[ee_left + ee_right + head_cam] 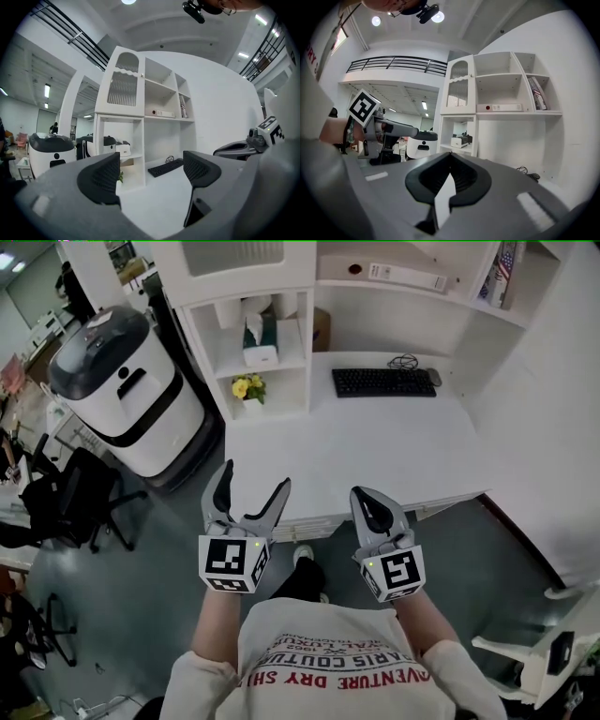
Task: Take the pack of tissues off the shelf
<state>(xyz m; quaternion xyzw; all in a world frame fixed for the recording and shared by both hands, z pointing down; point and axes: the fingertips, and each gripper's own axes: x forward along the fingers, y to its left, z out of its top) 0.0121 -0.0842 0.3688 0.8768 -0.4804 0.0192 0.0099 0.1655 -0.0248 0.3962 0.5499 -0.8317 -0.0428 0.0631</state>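
A white desk (375,442) stands against a white shelf unit (298,306) in an open office, a black keyboard (382,382) near its back edge. The pack of tissues (260,339) sits in the unit's middle cubby, above yellow flowers (247,387). Well short of it, the left gripper (253,480) hangs with jaws spread wide and empty, the right gripper (371,504) beside it with jaws pressed together on nothing
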